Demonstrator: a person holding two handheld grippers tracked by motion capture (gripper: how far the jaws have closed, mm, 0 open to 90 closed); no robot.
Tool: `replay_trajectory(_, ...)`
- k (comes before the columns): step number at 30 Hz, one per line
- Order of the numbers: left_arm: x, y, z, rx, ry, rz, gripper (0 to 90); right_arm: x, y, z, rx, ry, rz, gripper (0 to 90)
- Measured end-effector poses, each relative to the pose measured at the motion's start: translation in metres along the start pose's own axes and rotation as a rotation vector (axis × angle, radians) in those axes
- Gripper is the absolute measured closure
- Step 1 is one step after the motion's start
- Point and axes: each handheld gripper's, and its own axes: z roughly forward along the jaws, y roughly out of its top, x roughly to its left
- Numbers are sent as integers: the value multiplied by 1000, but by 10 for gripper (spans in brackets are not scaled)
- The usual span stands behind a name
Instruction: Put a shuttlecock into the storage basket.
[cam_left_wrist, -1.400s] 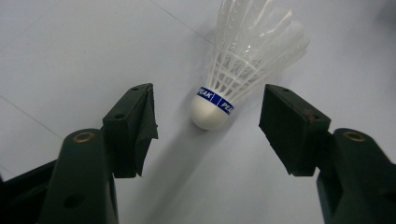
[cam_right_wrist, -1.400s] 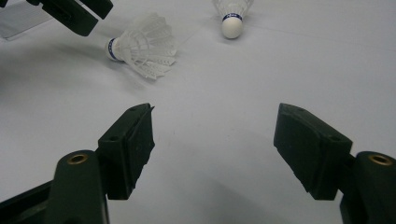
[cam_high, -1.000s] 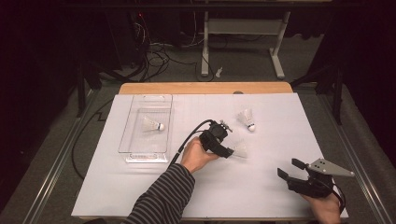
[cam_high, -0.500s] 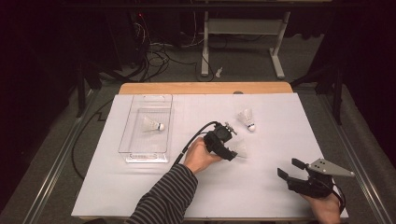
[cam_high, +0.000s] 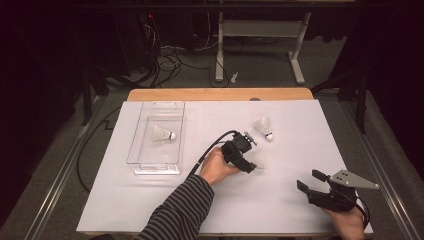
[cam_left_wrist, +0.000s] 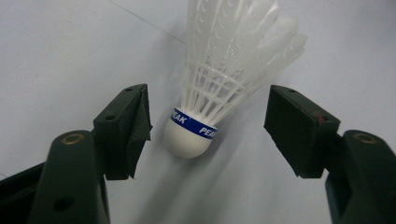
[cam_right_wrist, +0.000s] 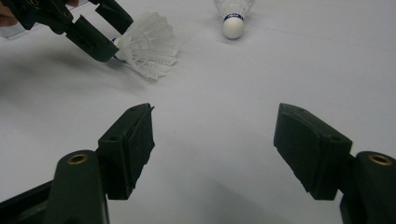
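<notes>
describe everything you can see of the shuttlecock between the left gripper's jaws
The shuttlecock is white, with a rounded cork-like base, a blue band printed with white letters, and a ribbed, plastic-looking skirt flaring away from the camera. It lies tilted on the white table sheet, base toward the left gripper, whose open jaws flank it on both sides without touching. The right gripper view shows it by those jaws too.

Your right claw (cam_right_wrist: 212, 149) is wide open over the white bench (cam_right_wrist: 233, 84), holding nothing. Far on the left, your other claw (cam_right_wrist: 100, 32) is around a white birdie (cam_right_wrist: 147, 44). Another birdie (cam_right_wrist: 233, 18) lies far ahead.
</notes>
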Motion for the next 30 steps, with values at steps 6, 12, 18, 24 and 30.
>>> replay_trajectory(6, 2, 0, 4, 14, -1, -3, 321, 0, 0, 0, 0, 1, 0, 291)
replay_trajectory(12, 3, 0, 6, 24, 4, -5, 333, 0, 0, 0, 1, 2, 1, 291)
replay_trajectory(18, 4, -1, 8, 30, 3, -16, 376, 0, 0, 0, 1, 2, 1, 291)
replay_trajectory(24, 6, -1, 10, 40, 4, -20, 414, 0, 0, 0, 2, 5, 3, 291)
replay_trajectory(30, 8, -2, 9, 43, 3, -29, 465, -1, 0, 0, 1, 5, 5, 291)
